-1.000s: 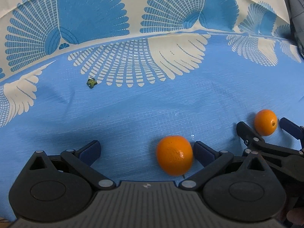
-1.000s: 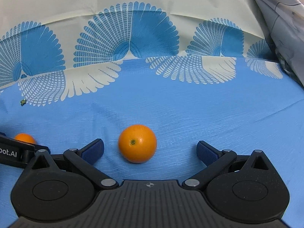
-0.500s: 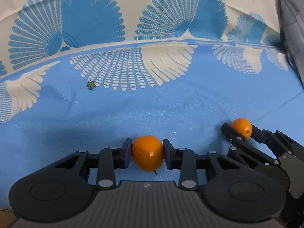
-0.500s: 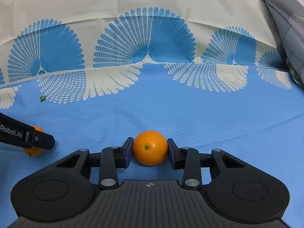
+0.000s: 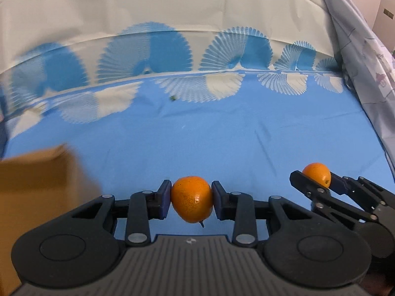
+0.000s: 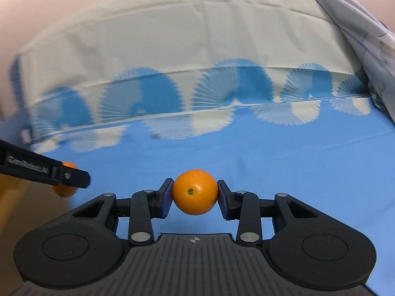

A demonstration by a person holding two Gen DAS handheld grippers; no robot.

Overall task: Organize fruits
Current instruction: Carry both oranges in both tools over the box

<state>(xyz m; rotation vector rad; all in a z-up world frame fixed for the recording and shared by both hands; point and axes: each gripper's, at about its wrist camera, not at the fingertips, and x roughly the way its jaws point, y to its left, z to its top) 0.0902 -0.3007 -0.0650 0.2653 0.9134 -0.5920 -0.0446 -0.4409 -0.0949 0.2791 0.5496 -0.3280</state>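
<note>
My left gripper (image 5: 191, 198) is shut on an orange (image 5: 191, 200) and holds it above the blue cloth. My right gripper (image 6: 195, 196) is shut on a second orange (image 6: 195, 192), also lifted. In the left wrist view the right gripper (image 5: 318, 178) shows at the right with its orange (image 5: 317, 174). In the right wrist view the left gripper's finger (image 6: 44, 170) shows at the left, with its orange (image 6: 65, 190) partly hidden behind it.
A brown cardboard box (image 5: 34, 185) stands at the left, blurred; its edge also shows in the right wrist view (image 6: 14, 197). The blue-and-white patterned cloth (image 5: 222, 135) covers the table. A small green scrap (image 5: 172, 98) lies far back. Grey fabric (image 5: 358, 61) hangs at the right.
Both grippers closed on their oranges, then lifted them off the cloth and swung left. The cardboard box has come into view at the left.
</note>
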